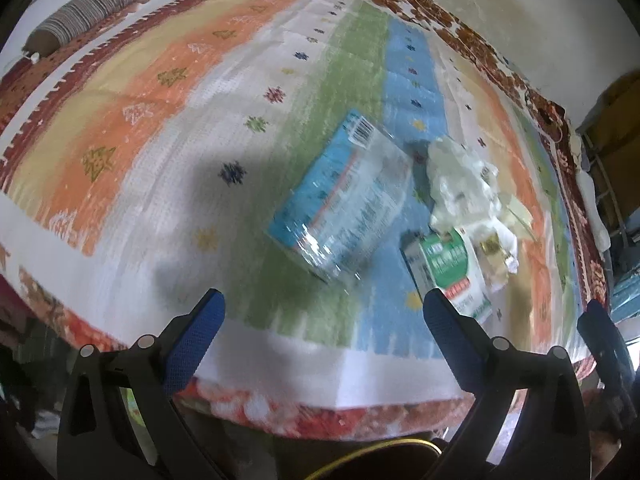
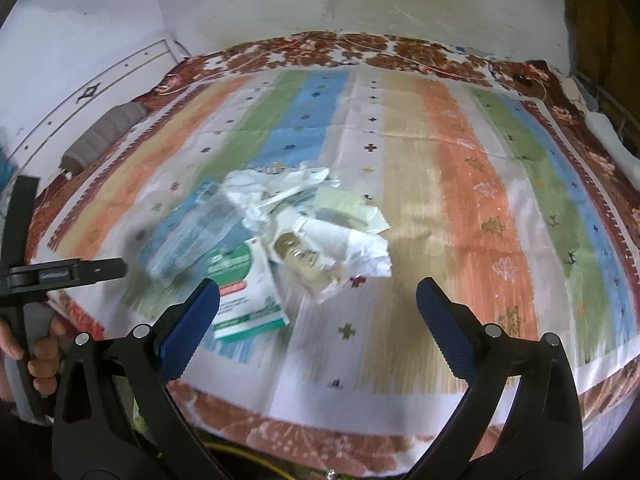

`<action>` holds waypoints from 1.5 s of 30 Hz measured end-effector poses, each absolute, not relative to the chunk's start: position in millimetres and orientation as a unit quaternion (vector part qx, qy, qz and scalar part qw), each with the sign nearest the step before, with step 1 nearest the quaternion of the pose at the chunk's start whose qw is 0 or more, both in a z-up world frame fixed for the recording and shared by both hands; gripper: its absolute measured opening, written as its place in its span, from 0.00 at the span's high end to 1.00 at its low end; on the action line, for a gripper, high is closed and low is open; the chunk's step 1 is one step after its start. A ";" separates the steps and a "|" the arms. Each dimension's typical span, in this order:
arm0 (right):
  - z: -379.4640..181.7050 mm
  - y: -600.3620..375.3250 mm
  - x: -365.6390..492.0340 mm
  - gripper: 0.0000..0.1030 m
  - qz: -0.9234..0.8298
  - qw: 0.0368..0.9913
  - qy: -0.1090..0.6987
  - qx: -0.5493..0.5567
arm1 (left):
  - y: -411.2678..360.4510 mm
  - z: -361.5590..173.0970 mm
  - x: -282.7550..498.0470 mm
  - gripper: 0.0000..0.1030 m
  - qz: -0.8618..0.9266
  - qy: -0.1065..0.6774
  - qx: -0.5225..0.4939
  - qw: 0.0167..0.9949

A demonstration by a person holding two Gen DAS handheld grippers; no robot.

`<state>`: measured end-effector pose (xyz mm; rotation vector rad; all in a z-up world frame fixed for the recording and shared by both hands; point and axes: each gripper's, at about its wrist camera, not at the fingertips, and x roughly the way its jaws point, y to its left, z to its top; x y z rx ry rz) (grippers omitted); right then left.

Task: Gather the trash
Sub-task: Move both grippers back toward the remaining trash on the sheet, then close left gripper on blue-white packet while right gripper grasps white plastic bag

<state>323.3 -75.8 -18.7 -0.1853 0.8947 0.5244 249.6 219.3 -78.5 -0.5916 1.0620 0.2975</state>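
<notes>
— Left gripper (image 1: 324, 312)?
— Spread wide, fingers (image 1: 200, 332) released, nothing between them; hovering above the near edge of the striped blanket (image 1: 160, 160), just short of the blue plastic-wrapped pack (image 1: 344, 200).
— And the right gripper (image 2: 318, 304)?
— Likewise gaping, fingers (image 2: 188, 328) empty; poised over the blanket (image 2: 440, 240) on the near side of the trash.
— Where exactly, that trash?
— Heaped together mid-blanket; blue pack (image 2: 188, 232) lying flat on the green and blue stripes; green-and-white carton (image 1: 448, 272) just right of the pack, close to touching; same carton (image 2: 244, 292) nearest the right gripper's left finger; crumpled white paper (image 1: 460, 184) beyond the carton, beside the pack's far corner; more crumpled wrappers (image 2: 344, 248) right of the carton, piled against each other.
— Anything else?
— Grey striped bolster (image 1: 100, 4) at the blanket's far left edge, well apart from the pack; stained wall (image 2: 360, 0) behind the bed; blurred throughout.
</notes>
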 end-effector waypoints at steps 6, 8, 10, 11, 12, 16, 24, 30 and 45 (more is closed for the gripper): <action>-31.9 -70.2 351.3 0.09 0.241 0.863 0.436 -0.085 | 244.8 -92.7 255.0 0.06 0.119 0.485 -0.321 0.805; -35.6 -69.3 358.8 0.09 0.242 0.860 0.442 -0.077 | 252.9 -102.8 255.8 0.06 0.093 0.485 -0.362 0.790; -37.5 -67.4 367.3 0.09 0.239 0.860 0.445 -0.069 | 257.0 -112.0 257.9 0.07 0.071 0.490 -0.384 0.779; -38.1 -65.7 370.1 0.09 0.239 0.860 0.446 -0.068 | 258.0 -113.8 258.5 0.07 0.074 0.490 -0.381 0.781; -38.6 -63.2 373.5 0.09 0.239 0.860 0.446 -0.068 | 260.2 -115.6 259.2 0.07 0.076 0.488 -0.378 0.783; -40.3 -51.5 381.9 0.09 0.241 0.860 0.444 -0.076 | 270.2 -128.1 261.3 0.07 0.064 0.485 -0.399 0.776; -44.9 -29.4 402.6 0.09 0.243 0.857 0.447 -0.080 | 275.2 -138.8 266.9 0.27 0.026 0.482 -0.408 0.775; -54.2 -13.3 425.1 0.09 0.230 0.852 0.454 -0.118 | 271.8 -142.6 270.6 0.36 0.024 0.480 -0.389 0.786; -86.8 -5.3 460.6 0.22 0.213 0.832 0.499 -0.112 | 273.0 -143.3 279.4 0.74 0.039 0.491 -0.368 0.789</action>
